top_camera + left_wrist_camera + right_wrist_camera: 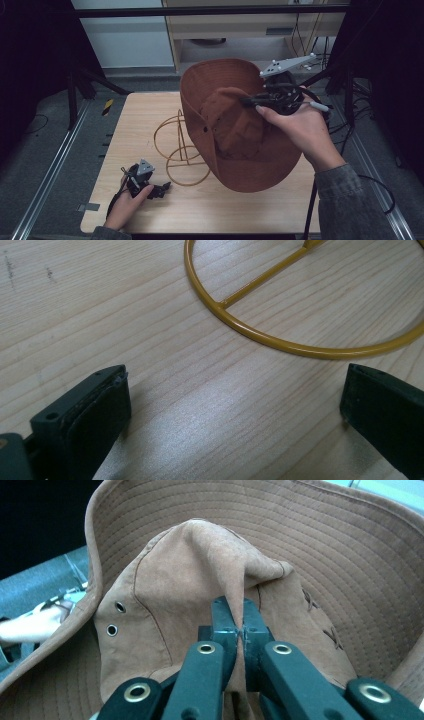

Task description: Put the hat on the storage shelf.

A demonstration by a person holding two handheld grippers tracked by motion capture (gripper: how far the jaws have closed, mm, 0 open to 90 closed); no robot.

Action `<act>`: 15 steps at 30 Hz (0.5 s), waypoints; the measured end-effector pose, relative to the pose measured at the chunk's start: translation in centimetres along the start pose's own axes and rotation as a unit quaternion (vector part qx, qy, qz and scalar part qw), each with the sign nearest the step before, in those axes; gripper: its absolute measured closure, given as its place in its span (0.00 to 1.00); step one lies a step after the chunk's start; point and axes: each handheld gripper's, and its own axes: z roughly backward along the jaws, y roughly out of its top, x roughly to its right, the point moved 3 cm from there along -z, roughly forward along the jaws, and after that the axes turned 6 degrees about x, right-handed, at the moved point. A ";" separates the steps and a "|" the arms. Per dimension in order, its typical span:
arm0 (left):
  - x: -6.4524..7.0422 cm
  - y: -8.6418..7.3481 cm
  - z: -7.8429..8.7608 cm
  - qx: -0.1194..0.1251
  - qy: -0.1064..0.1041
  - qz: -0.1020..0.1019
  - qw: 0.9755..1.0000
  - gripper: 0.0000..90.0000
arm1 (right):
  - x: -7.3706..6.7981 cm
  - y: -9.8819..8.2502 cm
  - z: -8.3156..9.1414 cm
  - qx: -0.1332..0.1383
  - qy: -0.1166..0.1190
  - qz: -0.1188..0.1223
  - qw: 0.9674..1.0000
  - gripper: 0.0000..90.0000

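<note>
A brown wide-brimmed hat [235, 130] hangs in the air over the right half of the table, its brim tipped toward the camera. My right gripper [252, 102] is shut on a pinched fold of the hat's crown [200, 565]; the fabric runs between the two black jaws. A yellow wire hat stand [180, 147] sits on the table just left of the hat, partly hidden behind the brim. Its round base ring [280, 337] lies ahead of my left gripper [162, 189], which rests open near the table's front left with only bare wood between its fingers [95, 412].
The wooden table [145, 115] has dark frame rails along both sides. Cables trail off the right edge. A cabinet and a pale wall panel stand beyond the far edge.
</note>
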 end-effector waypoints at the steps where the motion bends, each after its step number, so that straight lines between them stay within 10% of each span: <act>1: 0.0 0.0 0.0 0.000 0.000 0.000 1.000 0.00 | -0.1 0.2 -0.1 0.003 0.003 0.000 1.000 0.99; 15: 0.0 0.0 0.0 0.000 -0.001 0.000 1.000 0.00 | -2.0 2.7 -1.9 0.027 0.018 0.006 0.999 0.99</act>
